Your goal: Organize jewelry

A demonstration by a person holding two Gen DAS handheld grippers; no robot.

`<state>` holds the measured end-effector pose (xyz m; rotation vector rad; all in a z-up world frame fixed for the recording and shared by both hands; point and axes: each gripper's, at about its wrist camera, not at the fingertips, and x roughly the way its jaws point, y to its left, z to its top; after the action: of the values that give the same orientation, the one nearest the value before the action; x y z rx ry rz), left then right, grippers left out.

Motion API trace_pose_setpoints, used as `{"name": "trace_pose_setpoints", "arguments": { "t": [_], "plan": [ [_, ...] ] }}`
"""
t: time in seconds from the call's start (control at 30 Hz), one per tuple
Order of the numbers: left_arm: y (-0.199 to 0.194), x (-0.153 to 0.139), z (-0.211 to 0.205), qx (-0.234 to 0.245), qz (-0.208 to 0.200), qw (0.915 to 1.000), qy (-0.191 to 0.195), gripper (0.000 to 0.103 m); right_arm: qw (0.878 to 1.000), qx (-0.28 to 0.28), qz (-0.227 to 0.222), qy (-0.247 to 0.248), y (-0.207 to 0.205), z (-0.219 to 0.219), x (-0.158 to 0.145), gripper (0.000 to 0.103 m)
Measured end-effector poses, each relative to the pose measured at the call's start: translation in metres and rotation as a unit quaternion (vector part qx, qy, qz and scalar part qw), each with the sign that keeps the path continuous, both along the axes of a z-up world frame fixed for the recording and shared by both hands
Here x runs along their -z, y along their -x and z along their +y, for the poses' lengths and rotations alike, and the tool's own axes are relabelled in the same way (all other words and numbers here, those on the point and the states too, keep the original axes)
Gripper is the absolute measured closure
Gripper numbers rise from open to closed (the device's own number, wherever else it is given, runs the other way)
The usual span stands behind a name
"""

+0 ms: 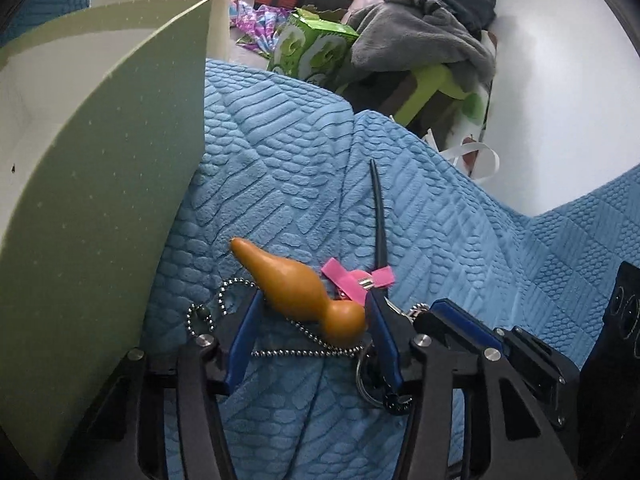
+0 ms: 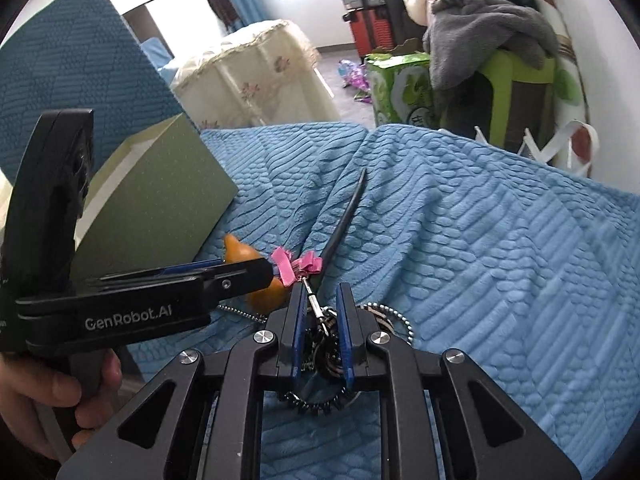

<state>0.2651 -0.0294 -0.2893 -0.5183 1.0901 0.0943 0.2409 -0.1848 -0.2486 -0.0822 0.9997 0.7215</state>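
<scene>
Home bedroom, blue quilted bedspread (image 2: 480,240), piled clothes (image 2: 480,12), red suitcase (image 2: 370,32), lace-covered table (image 2: 256,64)

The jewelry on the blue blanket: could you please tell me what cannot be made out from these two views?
- Left wrist view: the gourd pendant hides part of the ball chain; the left gripper covers the key ring.
- Right wrist view: the right gripper fingers hide most of the striped item, so whether they pinch it is unclear.
- Both views: the green box interior is cut off.
</scene>
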Motion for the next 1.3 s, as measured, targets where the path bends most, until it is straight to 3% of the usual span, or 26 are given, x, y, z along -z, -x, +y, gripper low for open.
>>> {"name": "trace_pose_setpoints", "arguments": {
  "t": [0.17,0.3,0.5,0.83,1.03,1.1,1.3],
  "plan": [
    [-0.004,0.006,0.002,0.006,0.006,1.0000,-0.004,0.060,1.000,-0.020,-0.003,0.018,0.003,0.008,0.005,0.090],
    [-0.007,0.009,0.001,0.011,0.006,0.9999,-0.008,0.073,0.999,-0.026,-0.001,0.041,0.004,0.013,0.013,0.091],
    [-0.003,0.005,0.001,0.023,-0.002,0.9996,-0.015,0.072,0.999,-0.004,0.002,0.034,0.003,0.007,0.010,0.099],
    [0.008,-0.015,-0.010,0.063,-0.016,0.9974,-0.030,0.072,0.999,0.040,-0.029,0.018,0.010,-0.003,-0.017,0.100],
    [0.019,-0.024,-0.011,0.082,-0.020,0.9955,-0.043,0.072,0.998,0.050,0.023,-0.004,0.002,-0.006,-0.005,0.095],
    [0.023,-0.025,-0.013,0.090,-0.018,0.9948,-0.043,0.072,0.998,0.050,0.034,-0.002,-0.003,-0.005,0.000,0.081],
    [0.029,-0.025,-0.010,0.095,-0.017,0.9945,-0.042,0.072,0.996,0.044,0.070,-0.024,-0.013,-0.003,0.008,0.081]
  ]
}}
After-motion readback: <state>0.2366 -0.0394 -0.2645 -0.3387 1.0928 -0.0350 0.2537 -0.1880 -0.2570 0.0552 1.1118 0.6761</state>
